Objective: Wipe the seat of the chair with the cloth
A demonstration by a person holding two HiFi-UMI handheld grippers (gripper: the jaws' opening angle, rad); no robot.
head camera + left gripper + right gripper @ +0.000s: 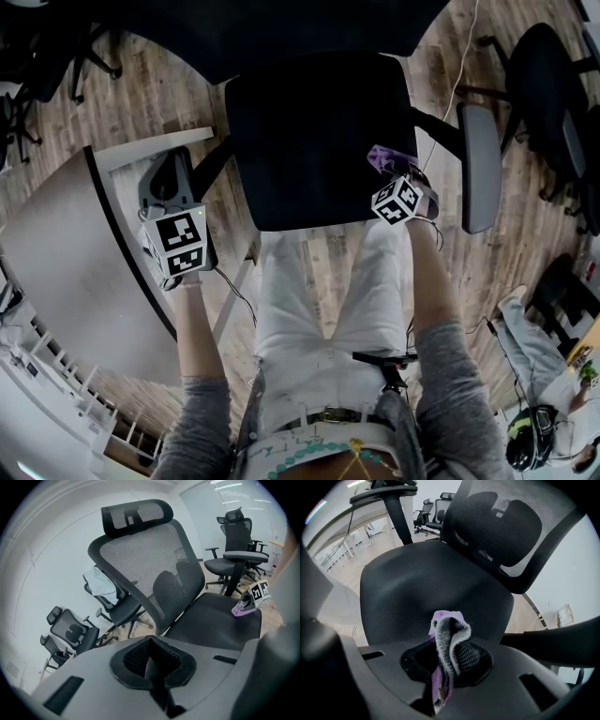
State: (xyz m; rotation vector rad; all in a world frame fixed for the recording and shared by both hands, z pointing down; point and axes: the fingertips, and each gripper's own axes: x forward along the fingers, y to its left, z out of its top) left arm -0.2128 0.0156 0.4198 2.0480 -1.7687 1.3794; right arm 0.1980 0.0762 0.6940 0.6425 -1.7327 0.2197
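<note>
The black chair seat [309, 141] lies straight ahead of me, its mesh backrest [145, 564] rising behind it. My right gripper [398, 187] is at the seat's front right corner, shut on a purple and grey cloth [382, 157]. In the right gripper view the cloth [447, 630] sticks up from between the jaws of that gripper [447, 660], just above the seat [422, 588]. My left gripper [173, 202] is held off the chair's left side, apart from the seat. Its jaws [152, 667] are shut with nothing between them. From there the right gripper [255, 595] and cloth [241, 610] show over the seat [215, 620].
A white desk [66, 244] curves along the left, close to my left gripper. The chair's grey right armrest [478, 164] stands just right of my right gripper. Other office chairs [553, 94] stand at the right and back left [70, 630]. My legs are close to the seat's front edge.
</note>
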